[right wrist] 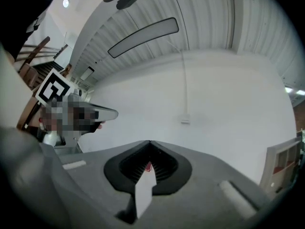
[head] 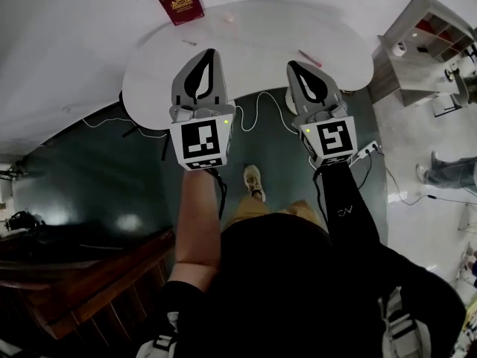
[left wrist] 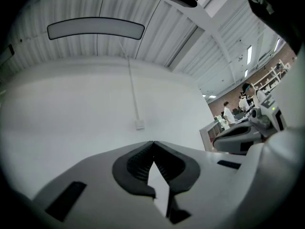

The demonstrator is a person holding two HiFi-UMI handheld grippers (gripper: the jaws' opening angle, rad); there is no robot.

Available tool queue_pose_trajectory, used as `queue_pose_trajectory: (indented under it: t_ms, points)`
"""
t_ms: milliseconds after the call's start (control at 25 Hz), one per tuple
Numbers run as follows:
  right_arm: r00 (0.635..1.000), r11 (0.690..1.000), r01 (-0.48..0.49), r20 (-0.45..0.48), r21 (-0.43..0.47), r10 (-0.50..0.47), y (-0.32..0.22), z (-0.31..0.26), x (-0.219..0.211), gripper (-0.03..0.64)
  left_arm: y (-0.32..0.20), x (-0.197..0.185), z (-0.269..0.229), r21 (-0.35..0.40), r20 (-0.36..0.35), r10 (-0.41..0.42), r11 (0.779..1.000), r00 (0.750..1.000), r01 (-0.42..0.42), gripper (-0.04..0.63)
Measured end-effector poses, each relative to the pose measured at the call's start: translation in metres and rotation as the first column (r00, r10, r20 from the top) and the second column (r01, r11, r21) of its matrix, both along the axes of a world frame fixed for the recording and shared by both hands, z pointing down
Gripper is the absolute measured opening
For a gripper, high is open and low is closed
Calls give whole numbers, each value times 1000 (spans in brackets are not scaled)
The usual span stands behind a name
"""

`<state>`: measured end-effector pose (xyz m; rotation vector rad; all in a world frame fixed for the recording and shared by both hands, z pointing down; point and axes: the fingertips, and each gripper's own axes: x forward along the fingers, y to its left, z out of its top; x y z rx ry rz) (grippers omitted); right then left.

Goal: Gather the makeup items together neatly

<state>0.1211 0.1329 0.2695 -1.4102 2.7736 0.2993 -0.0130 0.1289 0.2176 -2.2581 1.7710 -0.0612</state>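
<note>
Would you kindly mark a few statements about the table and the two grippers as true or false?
1. A red booklet lies near the far edge of the white table. True.
2. The left gripper holds the pink stick. False: its fingers are together on nothing, and the stick lies on the table.
3. The right gripper has its fingers together. True.
4. The table is black. False: it is white, and the floor below it is dark.
5. A shoe shows on the floor between the person's arms. True.
</note>
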Motion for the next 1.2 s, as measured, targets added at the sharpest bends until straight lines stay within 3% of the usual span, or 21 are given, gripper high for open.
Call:
queue_pose_trajectory:
  t_ms: [200,440,800,1200]
  points:
    - [999,1000,-28,46,-5,28,-50,1,-24,5,-51,-21,0,-17,5,31,999,1000,-31,6]
    - [1000,1000,-31,1,-3,31,-90,9,-56,5,-101,-43,25,-69,14,68,995,998,-67,6]
    - [998,998,-66,-12,-1,66,-116,14,-49,5,-125,-39,40,-61,-50,117,991,992,-120,6]
    - [1000,1000,-12,-1,14,12,-157,6,-51,5,-157,-42,56,-110,-4,54,993,999,-54,6]
